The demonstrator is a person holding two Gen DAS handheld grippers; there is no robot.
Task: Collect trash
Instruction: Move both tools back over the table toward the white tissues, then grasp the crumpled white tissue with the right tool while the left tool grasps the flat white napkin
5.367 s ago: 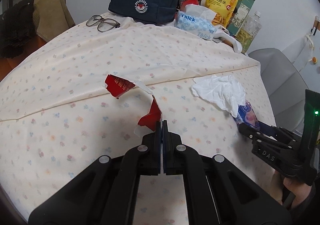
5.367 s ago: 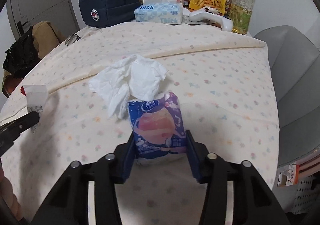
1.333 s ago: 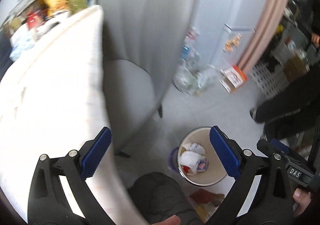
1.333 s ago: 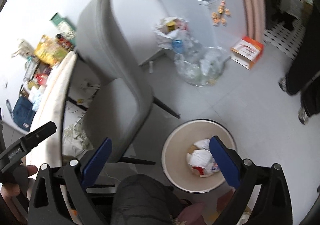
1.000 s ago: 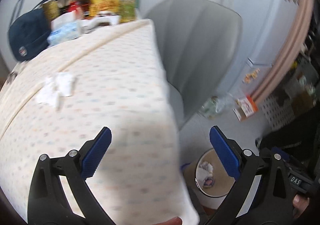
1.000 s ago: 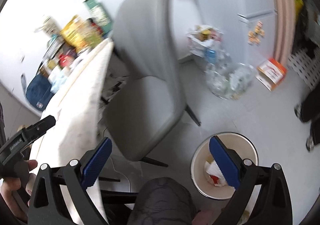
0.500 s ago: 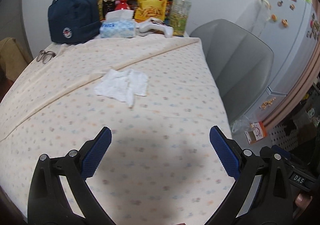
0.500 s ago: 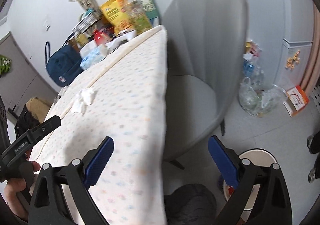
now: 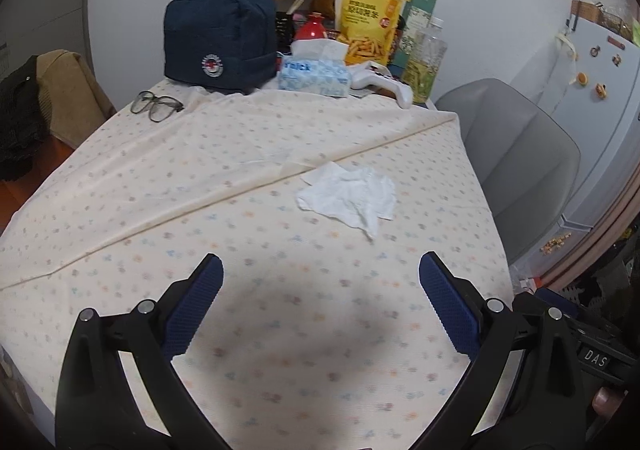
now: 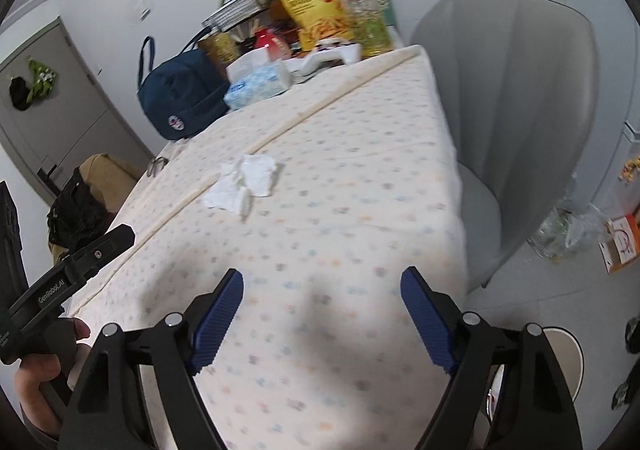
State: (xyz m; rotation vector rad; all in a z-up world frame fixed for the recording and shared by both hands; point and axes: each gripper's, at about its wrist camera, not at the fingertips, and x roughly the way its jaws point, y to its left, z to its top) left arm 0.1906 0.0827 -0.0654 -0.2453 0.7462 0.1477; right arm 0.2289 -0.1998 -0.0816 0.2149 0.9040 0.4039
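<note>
Tissue (image 9: 349, 198) lies crumpled mid-table (image 9: 200, 177), nearer right edge. Left tool (image 9: 320, 292) gapes wide, empty. Right tool (image 10: 322, 300) just narrowing, still apart, nothing between jaws.

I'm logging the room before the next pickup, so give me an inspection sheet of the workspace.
Surface: table under a flowered cloth.
Job's things: crumpled white tissue lying mid-table; bin on the floor, partly hidden.
Clutter: navy bag, glasses, tissue box, snack bag, all at the far edge.
Grippers: left gripper open and empty; right gripper empty, jaws just been closing.
Cables: nothing seen.
Surroundings: grey chair beside the table.
</note>
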